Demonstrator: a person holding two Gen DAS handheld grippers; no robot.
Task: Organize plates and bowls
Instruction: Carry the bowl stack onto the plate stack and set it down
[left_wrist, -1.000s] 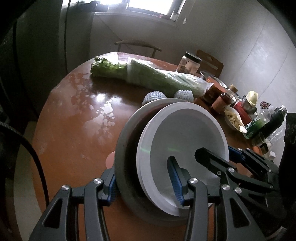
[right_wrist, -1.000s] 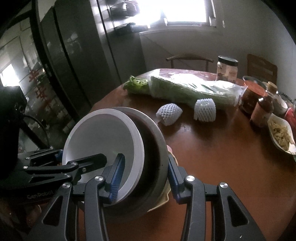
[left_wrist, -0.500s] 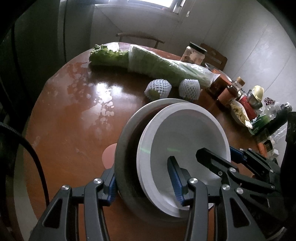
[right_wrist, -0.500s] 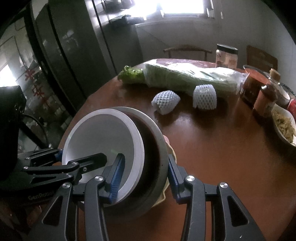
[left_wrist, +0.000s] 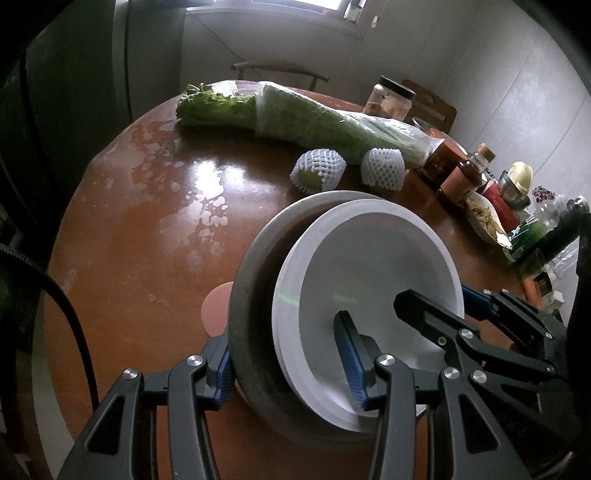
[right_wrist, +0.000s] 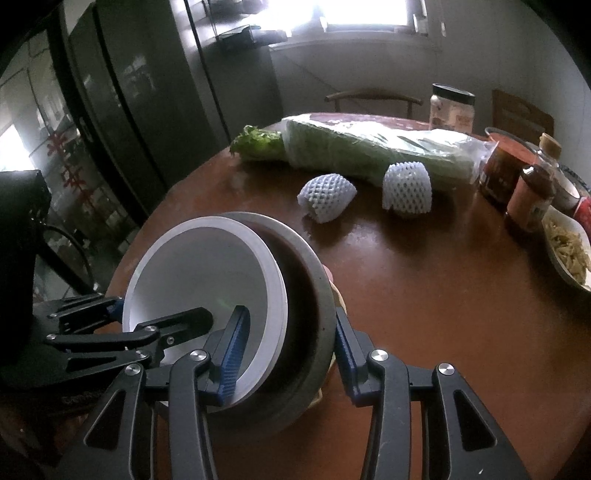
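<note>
1. Compared with a second ago, the left wrist view sits lower and shows more of the round reddish-brown wooden desk (left_wrist: 140, 229): both white foam-netted fruits (left_wrist: 319, 173) now lie fully clear of the plates' far rim, where before they were half hidden behind it. The grip on the stack looks unchanged.

2. The left claw (left_wrist: 288, 365) tilts steeply down, one blue pad on the outer wall of the dark grey round stoneware plate (left_wrist: 255, 295), the other inside the white round shallow plate (left_wrist: 373, 273) nested in it, so it is pinching both together.

3. The right claw (right_wrist: 286, 349) points down at a similar tilt from the opposite side and pinches the same pair (one pad in the white plate, one behind the grey rim).

4. The stack is tilted on edge between the two claws near the desk's front edge; whether it touches the desk I cannot tell. A pale pink disc (left_wrist: 216, 308) shows just behind the grey plate.

5. Further back lie a long bagged green vegetable (left_wrist: 317, 122) and a black-lidded glass jar (left_wrist: 389, 99). Labels on the bottles are too blurred to read.
</note>
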